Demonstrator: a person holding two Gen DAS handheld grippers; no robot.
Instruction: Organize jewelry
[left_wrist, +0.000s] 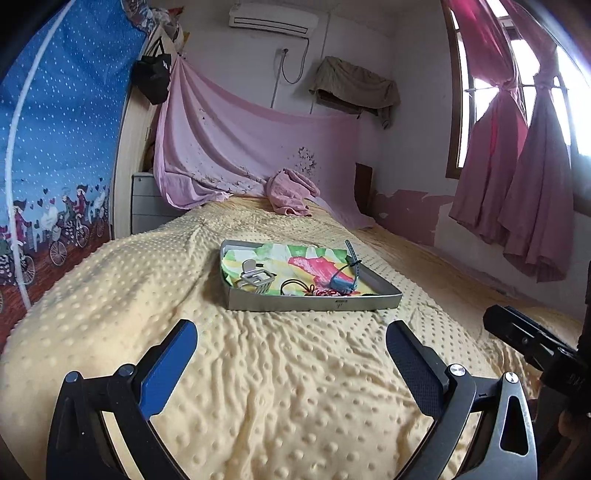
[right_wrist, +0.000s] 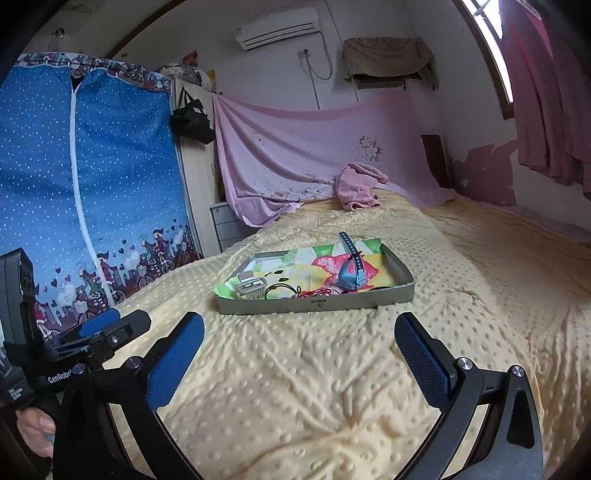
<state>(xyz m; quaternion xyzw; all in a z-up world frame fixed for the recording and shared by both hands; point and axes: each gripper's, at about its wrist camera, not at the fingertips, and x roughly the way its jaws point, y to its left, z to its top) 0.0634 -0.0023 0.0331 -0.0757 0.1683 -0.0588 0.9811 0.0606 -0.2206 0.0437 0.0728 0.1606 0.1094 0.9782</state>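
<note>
A grey metal tray (left_wrist: 314, 301) lined with a colourful cloth sits on the yellow bed; it also shows in the right wrist view (right_wrist: 317, 304). In it lie a small silver rack (left_wrist: 256, 278), a dark ring-shaped bangle (left_wrist: 291, 286), a red cord (left_wrist: 327, 293) and a blue watch (left_wrist: 341, 282) with its strap standing up. The right wrist view shows the rack (right_wrist: 251, 288), bangle (right_wrist: 279, 290), red cord (right_wrist: 317, 292) and watch (right_wrist: 351, 275). My left gripper (left_wrist: 291, 339) is open and empty, short of the tray. My right gripper (right_wrist: 299, 332) is open and empty too.
The yellow dotted bedspread (left_wrist: 258, 387) covers the bed. A pink towel (left_wrist: 291, 192) lies at the far end under a hung pink sheet (left_wrist: 240, 136). A blue wardrobe (right_wrist: 92, 184) stands left. Pink curtains (left_wrist: 517, 166) hang right.
</note>
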